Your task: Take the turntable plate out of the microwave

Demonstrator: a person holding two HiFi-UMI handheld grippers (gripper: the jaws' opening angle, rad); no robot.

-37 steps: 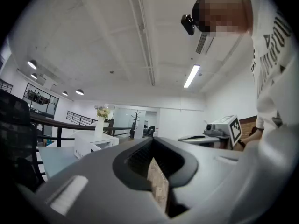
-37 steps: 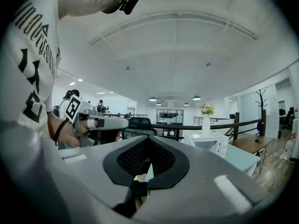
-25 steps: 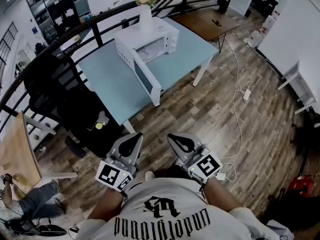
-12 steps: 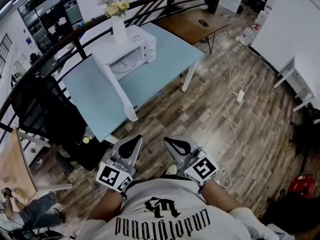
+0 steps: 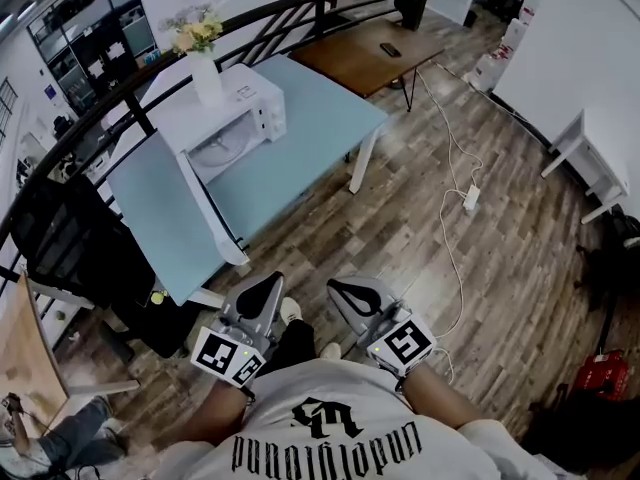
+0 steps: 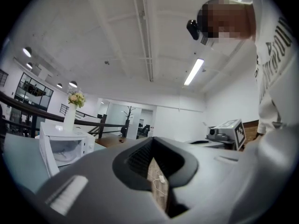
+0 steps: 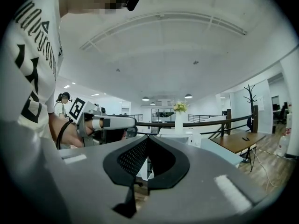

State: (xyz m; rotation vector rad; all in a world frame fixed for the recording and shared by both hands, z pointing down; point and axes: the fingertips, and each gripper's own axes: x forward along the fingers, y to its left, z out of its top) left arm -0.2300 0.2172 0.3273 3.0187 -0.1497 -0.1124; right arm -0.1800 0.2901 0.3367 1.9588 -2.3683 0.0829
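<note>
The plate (image 5: 214, 149) lies inside the microwave (image 5: 243, 90), whose door (image 5: 210, 218) hangs open. The microwave stands on the blue surface (image 5: 315, 118) with a vase (image 5: 206, 73) of flowers on top. Well apart from it, over the wood floor (image 5: 500, 168), the left claw (image 5: 262, 293) and right claw (image 5: 355, 290) point level, side by side. Each has its jaws closed together and holds nothing.
</note>
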